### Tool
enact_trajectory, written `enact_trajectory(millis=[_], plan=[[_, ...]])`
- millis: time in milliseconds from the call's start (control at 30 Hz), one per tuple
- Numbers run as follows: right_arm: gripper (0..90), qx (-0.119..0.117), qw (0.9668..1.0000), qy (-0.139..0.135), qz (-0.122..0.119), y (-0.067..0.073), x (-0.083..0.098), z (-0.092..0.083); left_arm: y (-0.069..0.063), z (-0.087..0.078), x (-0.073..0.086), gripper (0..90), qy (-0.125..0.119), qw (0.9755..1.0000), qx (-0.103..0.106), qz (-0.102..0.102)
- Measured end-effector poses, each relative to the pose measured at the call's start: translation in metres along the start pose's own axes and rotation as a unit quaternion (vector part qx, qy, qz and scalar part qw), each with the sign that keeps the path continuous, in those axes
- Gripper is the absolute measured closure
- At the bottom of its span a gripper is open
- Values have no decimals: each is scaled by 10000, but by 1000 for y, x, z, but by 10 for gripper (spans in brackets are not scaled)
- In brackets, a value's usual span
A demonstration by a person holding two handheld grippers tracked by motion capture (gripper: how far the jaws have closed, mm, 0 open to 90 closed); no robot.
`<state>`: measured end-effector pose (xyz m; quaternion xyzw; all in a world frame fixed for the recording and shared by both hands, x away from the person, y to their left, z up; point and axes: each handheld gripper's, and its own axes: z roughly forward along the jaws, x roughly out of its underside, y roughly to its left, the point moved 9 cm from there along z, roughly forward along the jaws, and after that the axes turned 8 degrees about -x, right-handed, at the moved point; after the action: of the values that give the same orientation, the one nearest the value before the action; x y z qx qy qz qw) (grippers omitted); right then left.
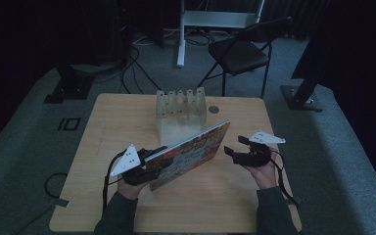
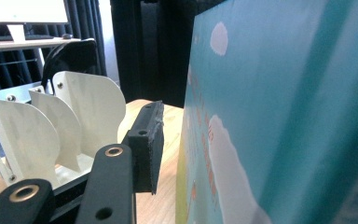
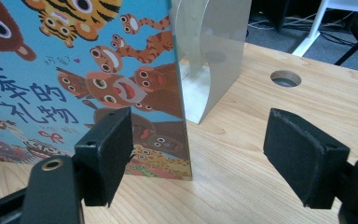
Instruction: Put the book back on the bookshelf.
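1. High view: a picture book (image 1: 191, 154) stands on its lower edge on the wooden table (image 1: 112, 117), leaning and running diagonally from the near left up toward the white slotted rack (image 1: 181, 110) behind it. The left gripper (image 1: 144, 164) is at the book's near-left end, with the person's left hand (image 1: 129, 186) under it; from here I cannot tell whether its pads press the cover. The right gripper (image 1: 235, 152) hangs just beside the book's far-right end, apart from it, held by the right hand (image 1: 264, 174). A dark folding chair (image 1: 240, 51) stands on the floor beyond the table.

2. Left gripper view: the book's back cover (image 2: 279, 121) (teal, with pale cloud shapes) rises close along the right. One black pad (image 2: 148, 144) stands off the cover with a strip of table showing between them; the other jaw is hidden behind the book. The book sits between the jaws, and the pad in sight does not press it. The rack's white fins (image 2: 51, 126) stand to the left.

3. Right gripper view: the jaws stand wide apart with nothing between them, only bare tabletop. The book's front cover (image 3: 74, 70) shows cartoon tigers, a bear and other animals, with blue Chinese characters reading "的礼物" among them; smaller writing is too small to read. A rack fin (image 3: 209, 56) rises just behind the book's corner, and a round hole (image 3: 285, 78) is cut in the table.
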<state>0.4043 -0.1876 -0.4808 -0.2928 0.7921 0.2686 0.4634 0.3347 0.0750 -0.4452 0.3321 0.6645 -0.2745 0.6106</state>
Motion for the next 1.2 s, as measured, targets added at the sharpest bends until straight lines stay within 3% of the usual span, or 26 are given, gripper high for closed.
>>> enact_trajectory(millis=[400, 600, 1133, 1200], plan=[[235, 53, 10000, 22, 79, -6, 8, -4, 2, 6, 7, 548, -36, 10000, -50, -69], [235, 246, 9996, 129, 6, -10, 14, -6, 3, 6, 10, 548, -89, 9999, -65, -75], [247, 437, 9984, 333, 95, -23, 37, -8, 5, 9, 28, 577, -94, 9997, -98, -227], [247, 459, 9982, 355, 114, -24, 39, -8, 4, 10, 30, 597, -63, 9998, -126, -173]])
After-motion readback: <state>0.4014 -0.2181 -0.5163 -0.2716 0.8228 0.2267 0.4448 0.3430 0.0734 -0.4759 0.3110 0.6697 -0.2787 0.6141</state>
